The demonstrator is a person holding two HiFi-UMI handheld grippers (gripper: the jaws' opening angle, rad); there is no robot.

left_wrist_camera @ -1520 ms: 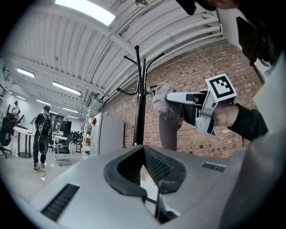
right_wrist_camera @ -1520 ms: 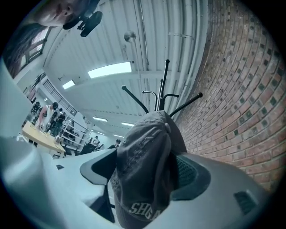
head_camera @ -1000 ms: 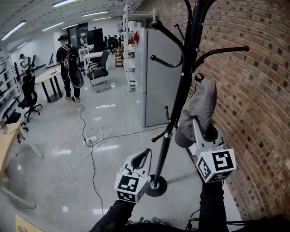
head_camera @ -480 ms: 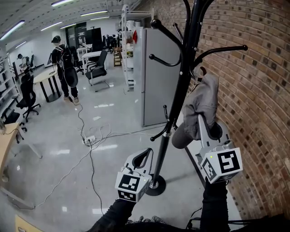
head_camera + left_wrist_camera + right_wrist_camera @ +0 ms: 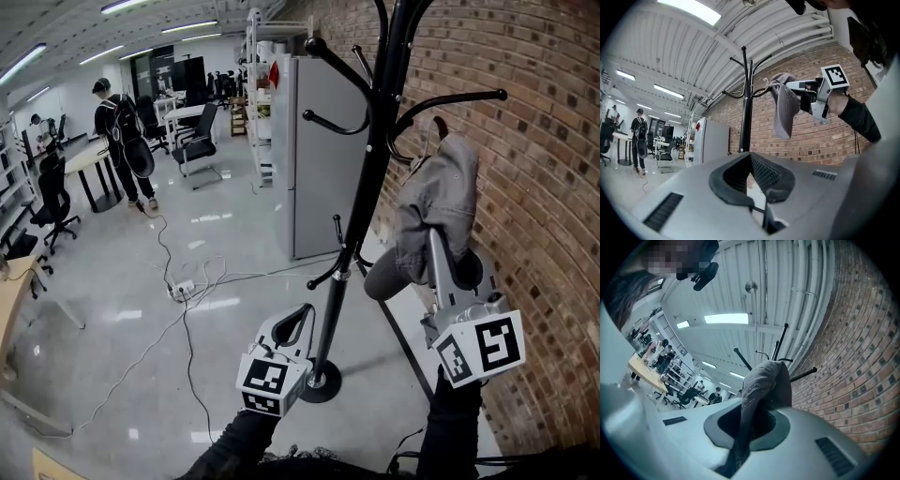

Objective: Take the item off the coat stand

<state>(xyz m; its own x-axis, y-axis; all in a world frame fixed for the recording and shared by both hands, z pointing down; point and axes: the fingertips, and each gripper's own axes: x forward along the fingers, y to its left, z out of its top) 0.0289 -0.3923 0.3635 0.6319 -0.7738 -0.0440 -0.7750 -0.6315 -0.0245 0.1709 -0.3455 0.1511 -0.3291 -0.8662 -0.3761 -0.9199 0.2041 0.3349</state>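
Right hand-held gripper (image 5: 434, 242) is clenched on the lower part of the grey cloth item (image 5: 439, 197), whose length runs upward from the jaws to the coat stand (image 5: 370, 178), where it hangs. Left hand-held gripper (image 5: 302, 315), closed and empty, sits lower and farther off.

No word, number or brand can be read anywhere. The only signs are the black-and-white square markers (image 5: 272, 382) on the cube of the left gripper (image 5: 298, 323), near at the bottom, and those on the cube of the right gripper (image 5: 434, 246), beside the brick wall (image 5: 544, 187) at the right; they bear block patterns, not letters. A red patch (image 5: 275, 75) high on the far grey cabinet (image 5: 319, 150) is too small to read
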